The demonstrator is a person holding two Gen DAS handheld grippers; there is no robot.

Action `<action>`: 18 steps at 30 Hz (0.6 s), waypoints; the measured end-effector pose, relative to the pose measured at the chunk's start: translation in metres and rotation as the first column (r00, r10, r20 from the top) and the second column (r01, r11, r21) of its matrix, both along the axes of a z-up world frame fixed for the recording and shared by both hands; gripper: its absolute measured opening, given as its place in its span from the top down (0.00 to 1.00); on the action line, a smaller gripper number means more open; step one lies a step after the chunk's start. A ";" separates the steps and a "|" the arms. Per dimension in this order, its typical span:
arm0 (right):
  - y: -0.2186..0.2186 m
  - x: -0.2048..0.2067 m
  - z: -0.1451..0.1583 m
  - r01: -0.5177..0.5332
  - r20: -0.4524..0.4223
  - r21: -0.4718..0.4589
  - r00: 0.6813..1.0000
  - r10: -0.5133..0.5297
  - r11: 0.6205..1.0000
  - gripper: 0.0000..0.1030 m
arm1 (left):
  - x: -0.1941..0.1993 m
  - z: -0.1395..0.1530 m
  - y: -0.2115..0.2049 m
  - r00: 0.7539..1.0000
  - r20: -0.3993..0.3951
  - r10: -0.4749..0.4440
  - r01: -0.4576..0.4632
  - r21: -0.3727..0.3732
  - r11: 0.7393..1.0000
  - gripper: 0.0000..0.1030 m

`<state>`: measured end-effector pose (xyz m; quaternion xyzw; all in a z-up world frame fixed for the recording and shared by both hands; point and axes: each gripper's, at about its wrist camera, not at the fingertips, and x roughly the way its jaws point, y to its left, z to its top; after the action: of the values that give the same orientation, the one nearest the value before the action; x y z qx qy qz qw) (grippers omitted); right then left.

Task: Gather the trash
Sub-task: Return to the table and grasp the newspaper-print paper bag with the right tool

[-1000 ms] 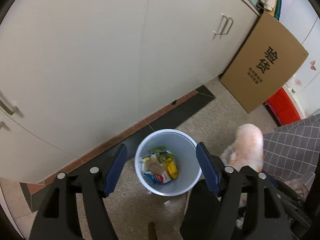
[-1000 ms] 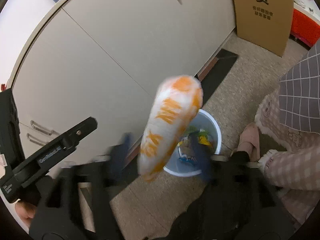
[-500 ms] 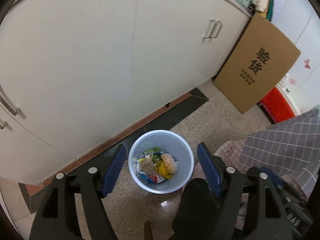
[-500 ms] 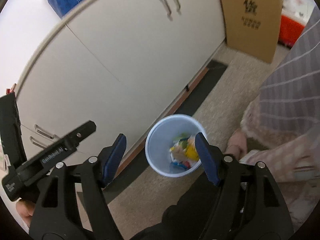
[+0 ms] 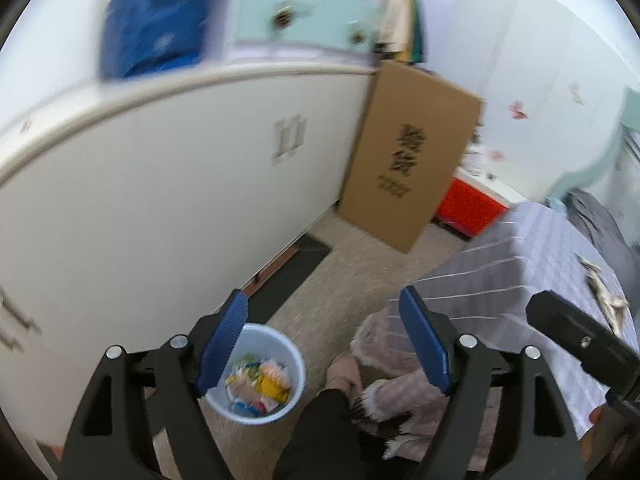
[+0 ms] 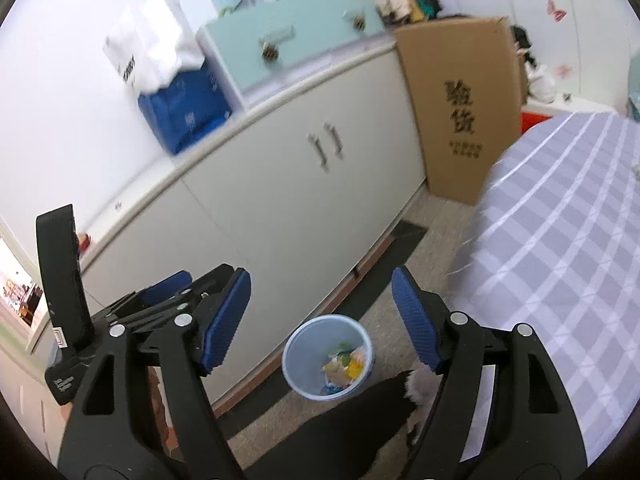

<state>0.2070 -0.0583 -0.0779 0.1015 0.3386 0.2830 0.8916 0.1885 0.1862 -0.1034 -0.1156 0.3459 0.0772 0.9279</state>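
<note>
Holding nothing, the right tool had its blue pads spread wide, and the left tool was spread wide and bare too. Both hung high above the floor, and that was likely because nothing was left in them to drop. Below them stood the small blue bin, right beside the white cupboard, a handy spot for dropping things in from above. The trash lay inside the bin as a bright heap of yellow, orange and white wrappers. To the right was the counter with its purple check cloth. Something small and pale lay on the cloth in the left view, but it was too blurry to name. A tall brown box leaned against the end of the cupboard.
</note>
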 end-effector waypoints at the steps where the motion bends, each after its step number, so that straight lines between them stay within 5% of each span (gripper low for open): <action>1: -0.018 -0.001 0.007 0.028 0.015 -0.001 1.000 -0.028 1.000 0.30 | 0.002 0.008 -0.015 0.999 0.012 -0.031 0.031 0.014 0.999 0.25; 7: -0.127 0.004 0.018 0.268 0.050 -0.002 0.962 -0.267 0.963 0.27 | 0.028 0.036 -0.102 0.981 0.031 -0.193 0.191 0.056 0.980 0.24; 13: -0.244 0.012 -0.002 0.560 0.017 -0.017 0.828 -0.560 0.828 0.23 | 0.052 0.041 -0.189 0.931 -0.008 -0.364 0.364 0.083 0.928 0.24; 16: -0.285 0.025 -0.016 0.636 -0.018 -0.074 0.770 -0.638 0.769 0.19 | 0.063 0.039 -0.226 0.903 -0.036 -0.428 0.429 0.091 0.899 0.24; 18: -0.304 0.034 -0.026 0.644 -0.068 -0.074 0.758 -0.648 0.761 0.19 | 0.073 0.037 -0.246 0.887 -0.057 -0.458 0.461 0.089 0.883 0.24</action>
<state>0.2408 -0.3624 -0.1039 0.2041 0.3291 -0.0545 0.9204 0.2616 -0.0598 -0.0665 0.0175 0.3751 -0.1258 0.9183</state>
